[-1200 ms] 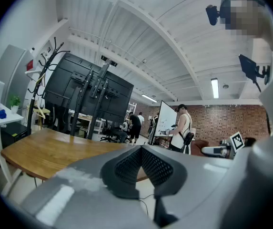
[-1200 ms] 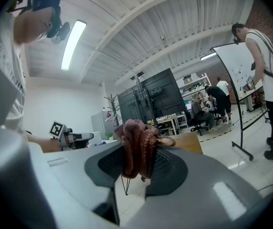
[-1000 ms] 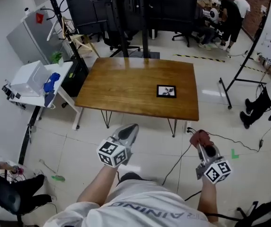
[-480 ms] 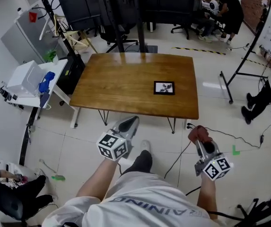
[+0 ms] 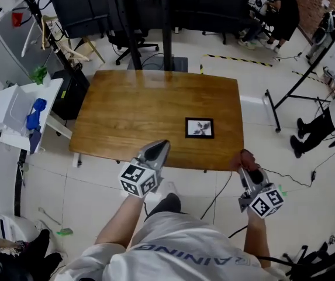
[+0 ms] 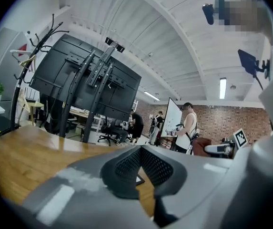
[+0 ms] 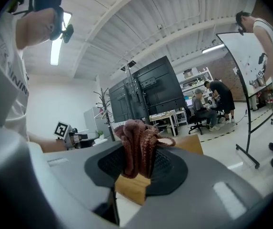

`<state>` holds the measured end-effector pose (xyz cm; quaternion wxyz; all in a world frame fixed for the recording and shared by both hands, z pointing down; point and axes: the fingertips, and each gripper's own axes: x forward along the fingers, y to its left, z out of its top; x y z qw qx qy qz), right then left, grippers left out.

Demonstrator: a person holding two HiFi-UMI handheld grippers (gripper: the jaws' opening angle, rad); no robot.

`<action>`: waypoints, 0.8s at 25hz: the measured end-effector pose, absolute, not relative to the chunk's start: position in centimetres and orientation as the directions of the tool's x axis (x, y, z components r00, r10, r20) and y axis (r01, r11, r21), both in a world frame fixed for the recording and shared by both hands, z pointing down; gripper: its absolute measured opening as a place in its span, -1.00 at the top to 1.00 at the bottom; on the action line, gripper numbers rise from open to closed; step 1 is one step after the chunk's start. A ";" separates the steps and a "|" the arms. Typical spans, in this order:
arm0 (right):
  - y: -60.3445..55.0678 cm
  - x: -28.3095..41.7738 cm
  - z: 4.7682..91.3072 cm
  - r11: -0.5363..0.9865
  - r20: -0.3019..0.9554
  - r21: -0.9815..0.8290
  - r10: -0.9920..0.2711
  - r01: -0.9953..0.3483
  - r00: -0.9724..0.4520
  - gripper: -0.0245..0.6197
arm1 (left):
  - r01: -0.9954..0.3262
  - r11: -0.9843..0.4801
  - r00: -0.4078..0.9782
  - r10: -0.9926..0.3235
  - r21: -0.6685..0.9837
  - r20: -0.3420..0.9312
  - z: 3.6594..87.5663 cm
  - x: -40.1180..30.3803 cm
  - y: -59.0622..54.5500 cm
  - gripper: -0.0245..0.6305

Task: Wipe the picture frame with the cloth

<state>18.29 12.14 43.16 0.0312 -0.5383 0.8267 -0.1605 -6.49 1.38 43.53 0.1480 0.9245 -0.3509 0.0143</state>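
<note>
**Cloth gripped, frame yet to be reached**

The right gripper (image 5: 247,164) is clamped on a reddish-brown knitted cloth (image 5: 247,157). In the right gripper view the bunched folds (image 7: 137,144) stand up between the dark ribbed pads and poke out past the jaw tips. The left gripper (image 5: 157,150) carries nothing, and its jaws are pressed together with no gap showing between the pads.

The small black square picture frame (image 5: 199,127) lies flat on the brown wooden table (image 5: 132,110), in its right half and closer to the near edge than the far one. The cloth hangs at the table's near right corner, about at the edge. From there the frame sits to the left and a little farther in — near, but not touching. The left gripper's tip is over the near edge, to the left of the frame, so the frame lies between the two tools and beyond both.

The frame looks light and stiff, and its front is probably glazed. On smooth wood it is likely to skate away under a sideways wipe. The black border seems the sensible place to steady it, perhaps with the closed left jaws pressing down on a near corner, away from the picture itself.

The cloth is soft and limp. The folds that stick out beyond the jaws should be what meets the surface — not the hard jaw tips, which could scratch. Light pressure ought to be enough.
</note>
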 end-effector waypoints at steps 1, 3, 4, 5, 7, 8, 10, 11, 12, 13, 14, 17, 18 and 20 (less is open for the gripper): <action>10.3 18.1 42.8 0.376 0.122 -0.294 -0.897 -0.879 -0.424 0.56 | -0.656 -0.710 0.751 -0.646 0.255 0.132 43.5 -6.6 -0.1 0.91; 7.0 17.8 42.0 0.377 0.122 -0.292 -0.897 -0.879 -0.425 0.56 | -0.654 -0.719 0.755 -0.641 0.237 0.138 43.3 -6.5 -2.9 0.91; 5.6 17.8 41.7 0.372 0.126 -0.291 -0.898 -0.881 -0.421 0.56 | -0.650 -0.725 0.759 -0.636 0.230 0.141 43.1 -6.4 -4.1 0.91; 4.3 17.7 41.6 0.367 0.134 -0.288 -0.899 -0.884 -0.417 0.56 | -0.646 -0.730 0.762 -0.631 0.224 0.144 43.1 -6.3 -5.1 0.91; 2.1 17.6 41.6 0.365 0.154 -0.282 -0.896 -0.887 -0.417 0.56 | -0.644 -0.731 0.765 -0.626 0.227 0.153 43.5 -6.1 -6.9 0.91; 1.1 17.4 41.7 0.369 0.163 -0.280 -0.892 -0.886 -0.422 0.56 | -0.644 -0.727 0.764 -0.624 0.237 0.162 43.9 -6.0 -7.6 0.91; -0.2 17.1 42.0 0.378 0.178 -0.278 -0.883 -0.883 -0.434 0.56 | -0.644 -0.718 0.765 -0.614 0.264 0.197 45.5 -5.5 -8.4 0.91; -0.7 17.2 42.2 0.380 0.184 -0.280 -0.880 -0.882 -0.438 0.56 | -0.642 -0.713 0.767 -0.603 0.282 0.220 46.5 -5.2 -8.7 0.91; -1.3 17.3 42.5 0.382 0.190 -0.283 -0.877 -0.880 -0.442 0.56 | -0.640 -0.706 0.768 -0.592 0.302 0.245 47.7 -4.7 -9.0 0.91; -2.0 17.5 42.8 0.384 0.197 -0.288 -0.873 -0.877 -0.446 0.56 | -0.642 -0.696 0.767 -0.584 0.320 0.268 48.8 -4.2 -9.3 0.91; -2.6 17.7 43.1 0.386 0.204 -0.294 -0.868 -0.874 -0.452 0.56 | -0.649 -0.684 0.760 -0.583 0.332 0.286 49.8 -3.8 -9.5 0.91; -4.5 18.1 43.5 0.412 0.211 -0.314 -0.849 -0.856 -0.485 0.56 | -0.674 -0.662 0.738 -0.601 0.328 0.306 50.7 -2.9 -10.1 0.91; -5.2 18.3 43.5 0.423 0.208 -0.317 -0.842 -0.849 -0.498 0.56 | -0.681 -0.659 0.732 -0.607 0.318 0.308 50.7 -2.7 -10.5 0.91; -6.6 18.7 43.7 0.443 0.203 -0.321 -0.831 -0.837 -0.518 0.56 | -0.696 -0.649 0.718 -0.619 0.308 0.318 51.0 -2.2 -11.1 0.91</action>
